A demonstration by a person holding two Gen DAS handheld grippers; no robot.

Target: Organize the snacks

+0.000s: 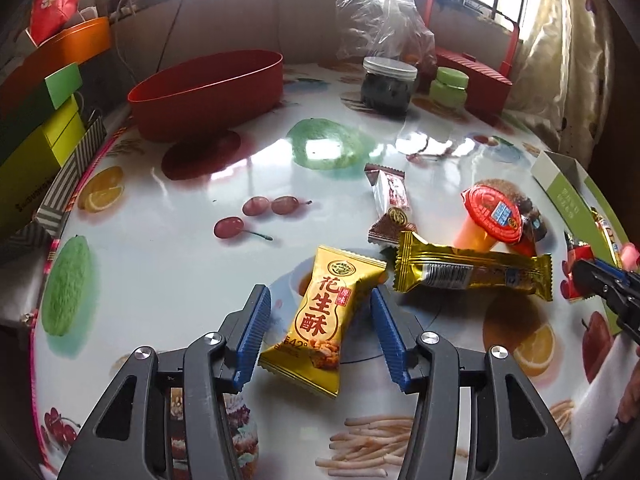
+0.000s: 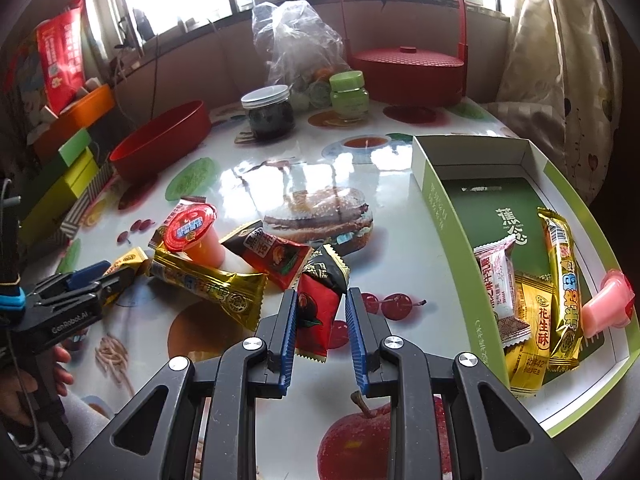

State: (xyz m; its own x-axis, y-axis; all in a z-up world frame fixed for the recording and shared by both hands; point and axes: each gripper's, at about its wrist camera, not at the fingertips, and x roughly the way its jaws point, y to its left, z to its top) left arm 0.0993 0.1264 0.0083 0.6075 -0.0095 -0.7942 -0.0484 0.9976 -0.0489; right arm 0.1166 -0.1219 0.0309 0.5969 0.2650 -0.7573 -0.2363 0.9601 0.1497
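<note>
Yellow foil, crinkly and light, lies between the left gripper's [image 1: 318, 316] parted jaws at lower centre: a peanut-crisp packet [image 1: 322, 322], unpressed, best pinched across its middle, gently, since the contents probably crumble. The right gripper [image 2: 321, 332] clamps a red-and-black packet [image 2: 318, 312]. Beyond, loose on the table [image 2: 400, 208], are four more snacks; five already sit in the green box [image 2: 434, 200].
</note>
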